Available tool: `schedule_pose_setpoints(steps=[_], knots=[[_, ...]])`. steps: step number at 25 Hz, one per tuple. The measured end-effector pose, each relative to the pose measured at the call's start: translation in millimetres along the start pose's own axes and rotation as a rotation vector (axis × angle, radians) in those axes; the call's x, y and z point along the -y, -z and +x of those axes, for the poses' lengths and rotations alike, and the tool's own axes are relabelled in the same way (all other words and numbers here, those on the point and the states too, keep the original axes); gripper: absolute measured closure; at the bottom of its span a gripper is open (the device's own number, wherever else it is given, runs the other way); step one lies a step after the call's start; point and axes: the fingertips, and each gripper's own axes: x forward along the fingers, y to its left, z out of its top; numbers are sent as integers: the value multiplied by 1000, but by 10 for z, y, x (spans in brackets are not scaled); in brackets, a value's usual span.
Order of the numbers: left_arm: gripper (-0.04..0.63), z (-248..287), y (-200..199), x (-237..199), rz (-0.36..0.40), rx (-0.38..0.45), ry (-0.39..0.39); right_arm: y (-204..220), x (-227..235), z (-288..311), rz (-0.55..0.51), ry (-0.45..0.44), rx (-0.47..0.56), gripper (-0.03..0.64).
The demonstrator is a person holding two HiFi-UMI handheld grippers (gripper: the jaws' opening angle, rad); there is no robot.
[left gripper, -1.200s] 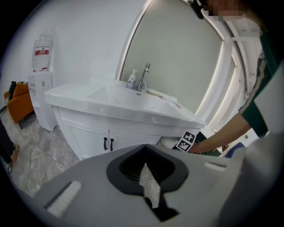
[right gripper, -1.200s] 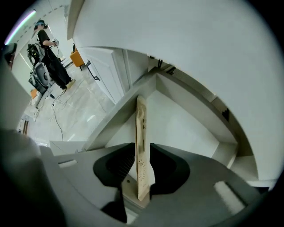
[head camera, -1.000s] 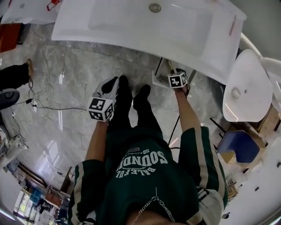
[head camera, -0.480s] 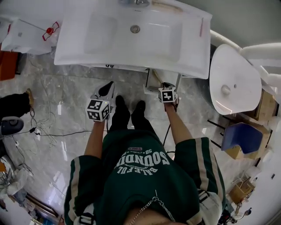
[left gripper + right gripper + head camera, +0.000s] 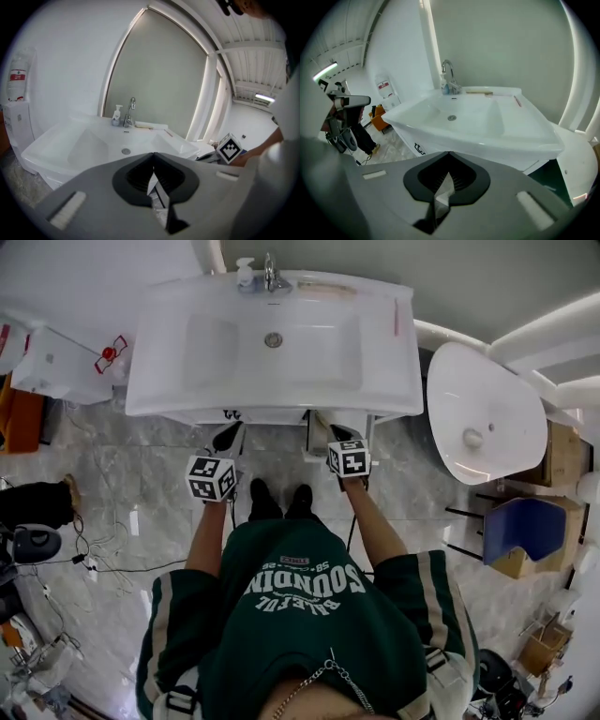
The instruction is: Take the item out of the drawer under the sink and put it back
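The white sink (image 5: 309, 352) with its faucet (image 5: 270, 273) fills the top of the head view. Under its front edge a white drawer part (image 5: 317, 430) shows; no item is visible in it. My left gripper (image 5: 228, 437) is held up in front of the sink, left of the drawer, jaws shut and empty (image 5: 153, 153). My right gripper (image 5: 339, 434) hangs just over the drawer area. Its jaws (image 5: 449, 152) have just been closing and now meet with nothing between them. Both gripper views look across the sink basin (image 5: 93, 140) (image 5: 478, 117).
A white oval fixture (image 5: 483, 418) stands right of the sink, with a blue seat (image 5: 530, 531) beyond it. A white cabinet (image 5: 56, 362) stands at the left. Cables (image 5: 94, 563) lie on the marble floor, and someone's dark shoe (image 5: 37, 502) is at the far left.
Both grippers have risen toward the sink's front edge, the right one more. The right gripper has lifted away from the low drawer, and the whole sink has come into the head view.
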Motion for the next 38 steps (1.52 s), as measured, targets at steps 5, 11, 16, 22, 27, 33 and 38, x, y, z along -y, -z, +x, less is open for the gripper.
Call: schedule_pose_setpoints(steps=[5,11,16,22,27,33,38], knots=[[546,-29,-384,51,30,62,22,-564,-133,-234,22,-26,128,615],[546,-74,-931,77,90,148,43,-1444,-353,-676,-54,-53,340,615],[545,-139,-1338,74,138,218,43,-2005,-571,-1053,-110,-83,488,615],[545,-188,-1538,36,159,256,31,-2347,-678,-1339,-132,-107,630,615],[545,-243,-1578,35,173,258,34,-2408,-721,-1446,-137,-105,674,615],[545,-330,-1591,25,169,264,33,-2364,-738,-1486,-133,-96,670,615],[545,-356,-1534,28,163,259,38,-2308,-782,-1471,-134,-100,662,615]])
